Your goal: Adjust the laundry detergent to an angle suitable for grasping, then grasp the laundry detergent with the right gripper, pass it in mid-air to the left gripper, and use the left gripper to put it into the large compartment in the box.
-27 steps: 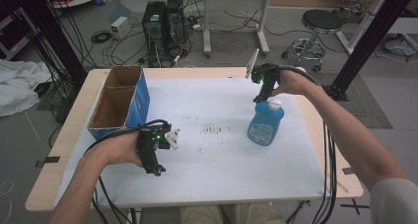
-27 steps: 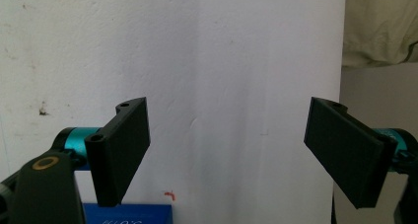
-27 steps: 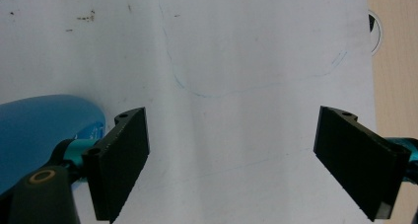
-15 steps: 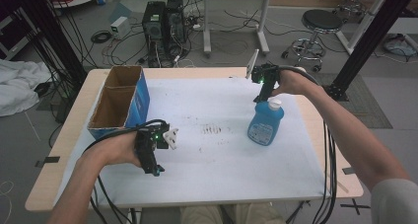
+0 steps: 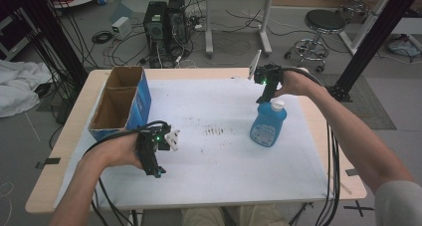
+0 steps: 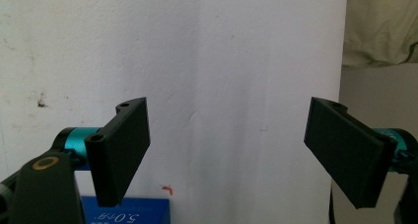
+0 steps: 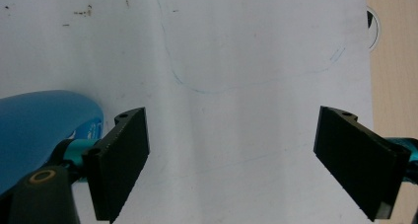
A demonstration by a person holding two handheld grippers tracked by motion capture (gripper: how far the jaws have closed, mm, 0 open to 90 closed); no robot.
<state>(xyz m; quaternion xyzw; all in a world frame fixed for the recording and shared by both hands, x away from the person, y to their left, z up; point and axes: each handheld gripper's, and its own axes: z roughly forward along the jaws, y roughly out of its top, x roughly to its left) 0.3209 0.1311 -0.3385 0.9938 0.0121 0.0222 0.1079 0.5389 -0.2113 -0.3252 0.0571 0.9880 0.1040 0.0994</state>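
While we hold both grippers' jaws apart on nothing | right gripper [image 5: 267,97] just above blue bottle [image 5: 267,124], at 3 o'clock on surface [image 5: 224,166] | left gripper [image 5: 155,172] at 8 o'clock

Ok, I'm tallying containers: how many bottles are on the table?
1. A blue bottle with a white cap stands on the table's right side, just below the right gripper. The cardboard box might hide others.

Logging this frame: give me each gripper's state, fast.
Left gripper: open, holding nothing.
Right gripper: open, holding nothing, beside the blue bottle.
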